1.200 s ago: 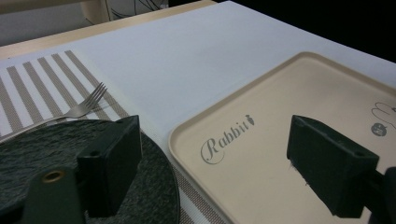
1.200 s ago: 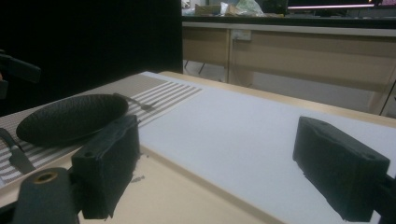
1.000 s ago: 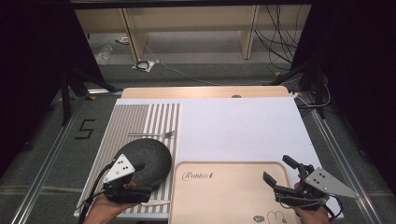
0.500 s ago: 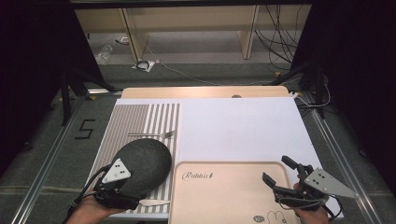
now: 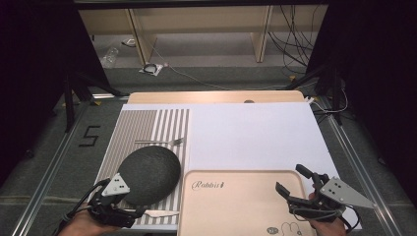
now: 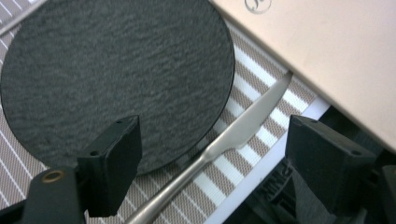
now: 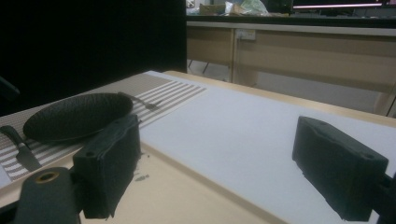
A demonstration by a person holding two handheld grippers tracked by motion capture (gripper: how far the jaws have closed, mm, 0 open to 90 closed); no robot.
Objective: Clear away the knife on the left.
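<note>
Hovering at the near left edge: left gripper (image 6: 212, 154), jaws spread wide, gripping nothing, straddling the slim silver table knife (image 6: 224, 140). The knife lies on the brown-and-white striped woven placemat (image 5: 167, 123), touching neither jaw. Just beyond: round dark grey slate plate (image 5: 147, 172), its rim over the knife handle. Near right: right gripper (image 5: 295, 184), jaws wide apart and empty, above the beige rectangular tray printed "Rabbit" (image 5: 236, 206). Farther back: small silver fork (image 5: 162, 142), white table sheet (image 5: 255, 132).
</note>
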